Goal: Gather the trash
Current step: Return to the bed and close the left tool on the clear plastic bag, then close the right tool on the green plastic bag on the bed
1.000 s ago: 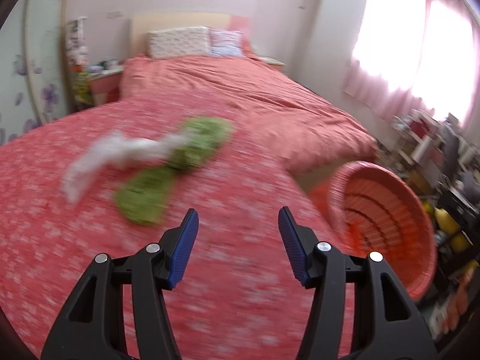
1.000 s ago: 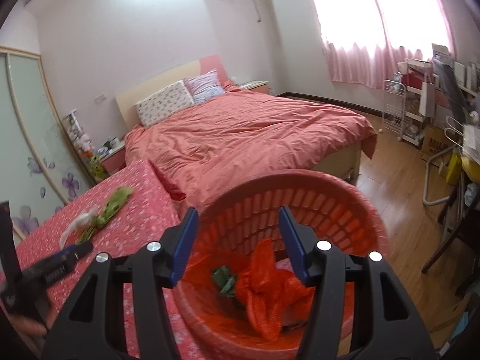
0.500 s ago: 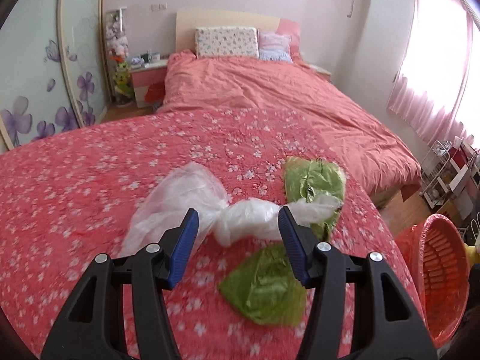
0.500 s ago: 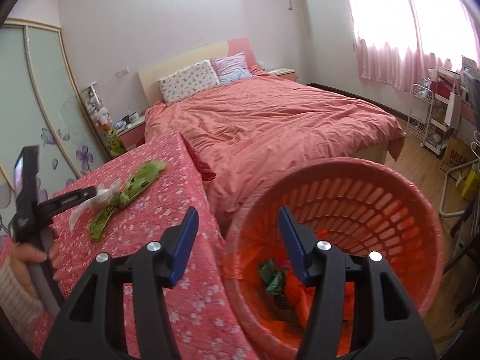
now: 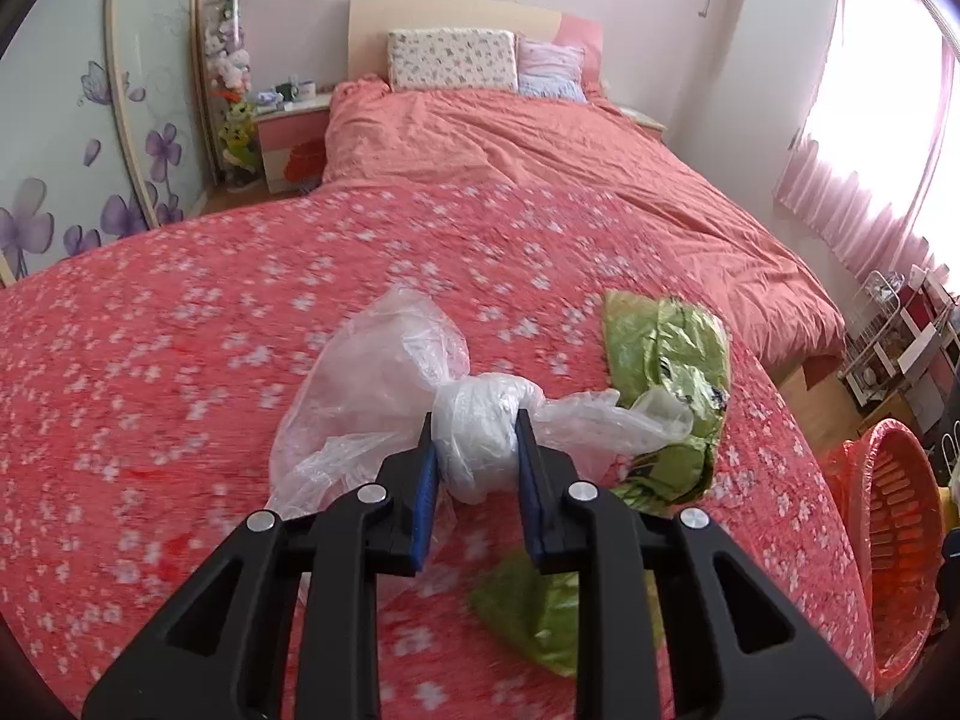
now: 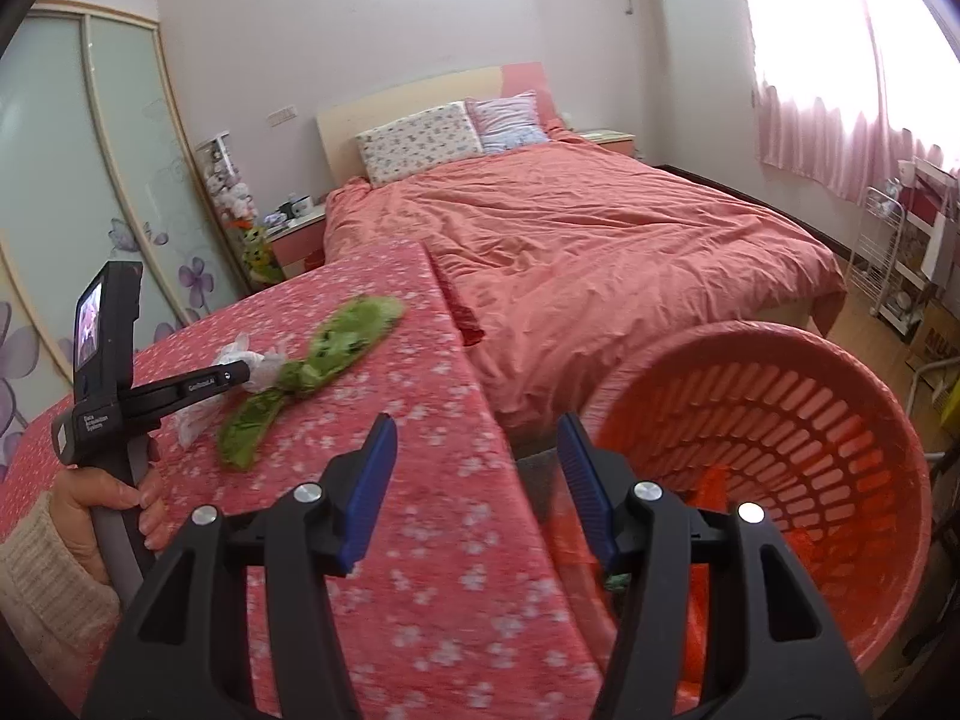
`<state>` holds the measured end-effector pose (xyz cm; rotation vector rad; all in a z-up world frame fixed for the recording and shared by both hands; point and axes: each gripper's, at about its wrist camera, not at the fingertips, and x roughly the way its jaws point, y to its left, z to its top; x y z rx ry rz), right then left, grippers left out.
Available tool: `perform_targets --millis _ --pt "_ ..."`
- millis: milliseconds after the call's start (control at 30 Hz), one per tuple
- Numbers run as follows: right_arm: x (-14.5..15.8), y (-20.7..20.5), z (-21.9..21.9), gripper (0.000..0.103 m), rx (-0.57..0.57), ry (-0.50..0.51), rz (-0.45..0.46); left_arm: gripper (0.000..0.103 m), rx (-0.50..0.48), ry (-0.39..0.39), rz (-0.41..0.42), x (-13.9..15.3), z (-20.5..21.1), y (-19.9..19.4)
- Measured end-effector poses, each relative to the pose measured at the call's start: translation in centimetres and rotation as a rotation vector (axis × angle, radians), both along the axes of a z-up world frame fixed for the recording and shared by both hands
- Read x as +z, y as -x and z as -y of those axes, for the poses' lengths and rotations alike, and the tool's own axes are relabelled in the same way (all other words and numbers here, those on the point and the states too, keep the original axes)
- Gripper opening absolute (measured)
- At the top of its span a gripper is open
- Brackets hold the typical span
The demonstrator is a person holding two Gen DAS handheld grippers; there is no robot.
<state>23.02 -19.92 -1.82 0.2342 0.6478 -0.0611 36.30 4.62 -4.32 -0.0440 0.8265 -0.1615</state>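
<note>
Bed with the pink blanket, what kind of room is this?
A bedroom, most likely: the bed has two pillows against a headboard, a bedside table stands next to it, and pink curtains hang over the window.

Both grippers share one build: black plastic arms with triangular cut-outs, round silver screws at the joints, and flat blue ribbed pads on the fingers. The left gripper carries a black upright block with a small lit screen, white lettering and a grey handle. The hand below that screen wears a cream knitted sleeve.
</note>
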Motion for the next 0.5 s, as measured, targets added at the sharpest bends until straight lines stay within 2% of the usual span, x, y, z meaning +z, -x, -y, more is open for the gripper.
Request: perform_targets --millis 167,367,500 --pt "0.5 -1.4 -3.0 0.055 0.061 0.013 -0.007 0.024 0.056 -0.01 0.064 1.7 -4.0 1.7" --pt "0.3 -5.0 -8.2 0.055 0.134 0.044 -0.038 0.024 0.124 -0.058 0.133 3.3 -8.7 4.4" --pt "-0.7 -8.4 -11.2 0.045 0.139 0.055 -0.085 0.024 0.163 -0.058 0.143 3.8 -11.4 5.9"
